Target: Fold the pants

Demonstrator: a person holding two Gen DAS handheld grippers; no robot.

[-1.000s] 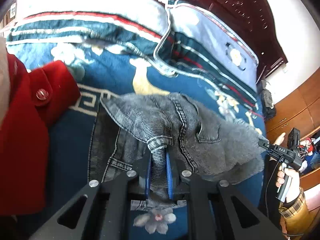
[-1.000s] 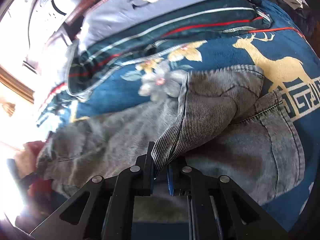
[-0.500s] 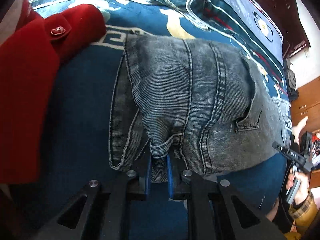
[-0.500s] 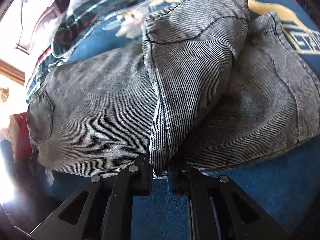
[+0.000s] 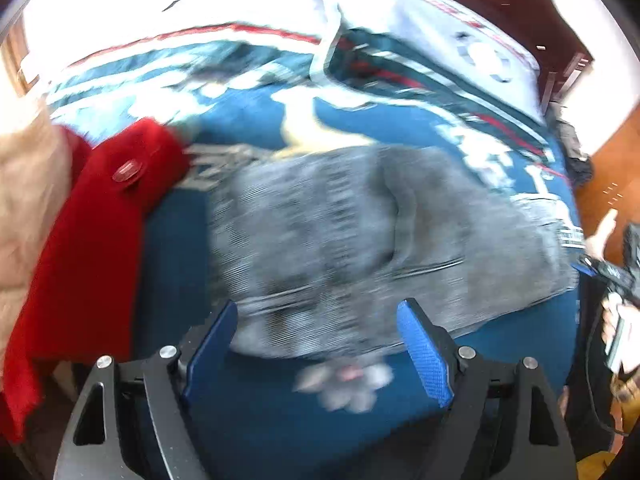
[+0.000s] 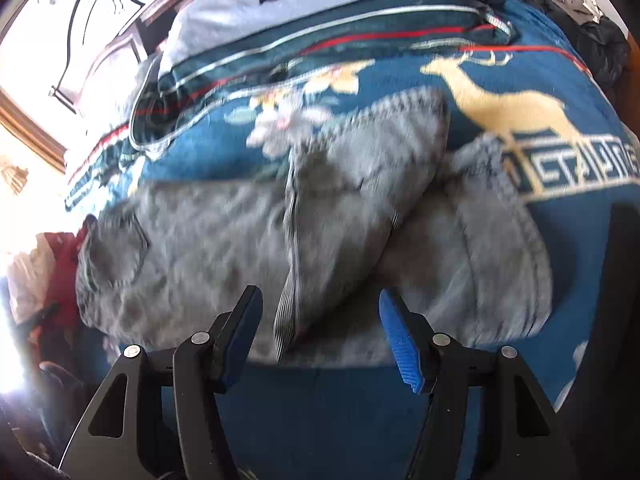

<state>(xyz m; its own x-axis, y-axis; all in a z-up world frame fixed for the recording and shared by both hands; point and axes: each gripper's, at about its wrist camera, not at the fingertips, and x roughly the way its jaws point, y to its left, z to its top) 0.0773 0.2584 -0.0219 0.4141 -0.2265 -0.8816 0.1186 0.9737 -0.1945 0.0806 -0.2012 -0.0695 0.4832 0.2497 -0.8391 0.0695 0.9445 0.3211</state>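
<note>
Both of your grippers have let go since half a second ago: each was then clamped on a fold of the pants, and each now shows its blue-padded jaws spread wide with nothing between them. Your left gripper (image 5: 320,344) sits at the near edge of the grey pants (image 5: 360,248), and its view is heavily motion-blurred, so fine detail of the fabric cannot be read. Your right gripper (image 6: 320,332) sits just short of the same garment (image 6: 312,248), which lies on the bed's blue blanket (image 6: 360,408) printed with a gold deer (image 6: 504,96). One leg section is folded across the rest of the pants, its striped inner face and hem pointing toward your right jaws. A back pocket (image 6: 116,252) shows at the left end of the garment in the right wrist view. A red garment (image 5: 92,240) with a button lies beside the pants on the left of the left wrist view. Your right hand (image 5: 616,312), with its gripper, is visible at the far right edge of that view. Striped pillows (image 6: 320,24) lie beyond the pants, against the dark wooden headboard (image 5: 520,4).
</note>
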